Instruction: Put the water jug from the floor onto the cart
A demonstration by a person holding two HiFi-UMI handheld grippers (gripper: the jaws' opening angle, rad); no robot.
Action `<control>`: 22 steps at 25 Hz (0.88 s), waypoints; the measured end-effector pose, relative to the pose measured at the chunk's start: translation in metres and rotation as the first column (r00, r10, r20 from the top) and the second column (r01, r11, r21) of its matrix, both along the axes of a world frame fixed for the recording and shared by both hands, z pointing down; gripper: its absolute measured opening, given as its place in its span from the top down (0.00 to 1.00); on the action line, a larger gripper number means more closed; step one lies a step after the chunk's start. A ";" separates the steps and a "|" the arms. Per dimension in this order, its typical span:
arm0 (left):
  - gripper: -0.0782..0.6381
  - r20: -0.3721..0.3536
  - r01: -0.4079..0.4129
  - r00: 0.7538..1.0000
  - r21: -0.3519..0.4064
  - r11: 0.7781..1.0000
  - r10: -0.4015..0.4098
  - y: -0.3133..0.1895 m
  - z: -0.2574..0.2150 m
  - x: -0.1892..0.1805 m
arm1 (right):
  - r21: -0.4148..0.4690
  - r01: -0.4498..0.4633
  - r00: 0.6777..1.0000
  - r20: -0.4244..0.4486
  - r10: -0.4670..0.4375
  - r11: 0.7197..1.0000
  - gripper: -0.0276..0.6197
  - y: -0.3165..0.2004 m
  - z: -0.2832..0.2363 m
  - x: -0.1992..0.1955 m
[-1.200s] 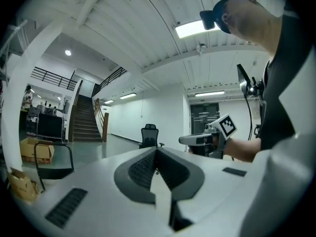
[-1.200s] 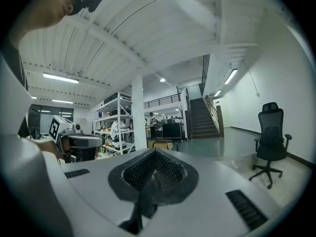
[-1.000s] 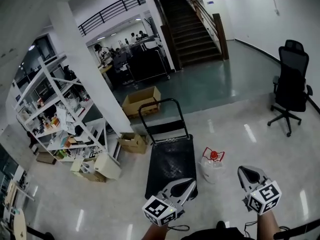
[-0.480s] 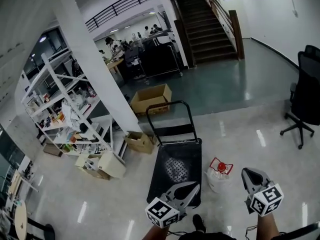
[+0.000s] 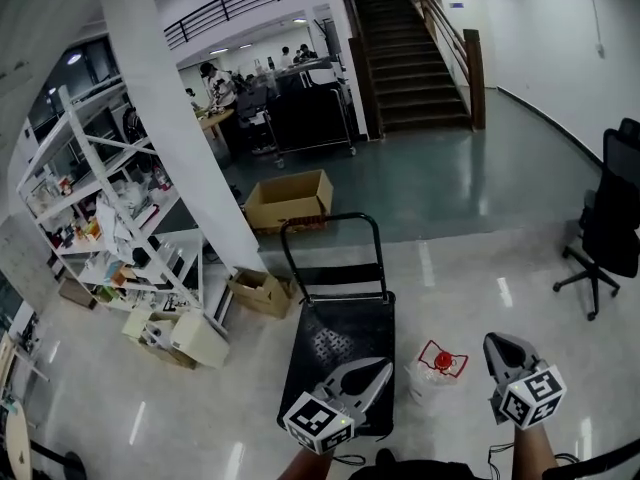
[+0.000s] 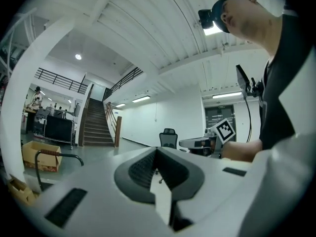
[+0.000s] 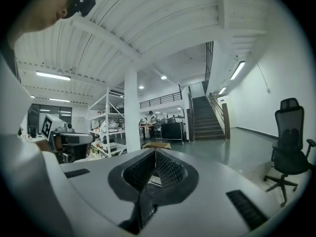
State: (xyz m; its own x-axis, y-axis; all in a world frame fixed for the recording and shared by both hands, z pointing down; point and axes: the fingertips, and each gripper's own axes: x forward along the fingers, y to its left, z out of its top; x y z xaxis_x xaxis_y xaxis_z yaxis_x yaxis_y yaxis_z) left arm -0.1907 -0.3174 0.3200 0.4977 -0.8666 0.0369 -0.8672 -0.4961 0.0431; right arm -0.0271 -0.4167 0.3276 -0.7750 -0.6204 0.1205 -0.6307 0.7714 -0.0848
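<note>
While both pairs of jaws sit clenched and empty, left gripper [image 5: 378, 370] hangs above the cart [image 5: 335, 320], right gripper [image 5: 495, 343] alongside; jug [image 5: 437, 368] stands on the floor between them, just beside the cart.

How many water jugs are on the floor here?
1. The water jug stands on the floor just right of the cart. None other shows, though the cluttered shelves could hide more.
</note>
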 end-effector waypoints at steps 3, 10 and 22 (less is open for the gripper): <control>0.89 -0.011 0.002 1.000 -0.015 1.000 -0.002 -0.025 0.012 -0.024 | -0.009 -0.009 1.000 -0.011 0.009 1.000 0.95 -0.020 0.012 -0.022; 0.89 -0.017 0.006 1.000 -0.087 0.996 -0.007 -0.082 0.046 -0.040 | -0.082 -0.039 0.999 -0.027 0.037 0.996 0.95 -0.080 0.050 -0.035; 0.89 0.028 0.028 0.999 -0.248 0.968 -0.022 -0.195 0.131 -0.018 | -0.290 -0.040 0.990 -0.143 -0.002 0.956 0.83 -0.205 0.181 -0.022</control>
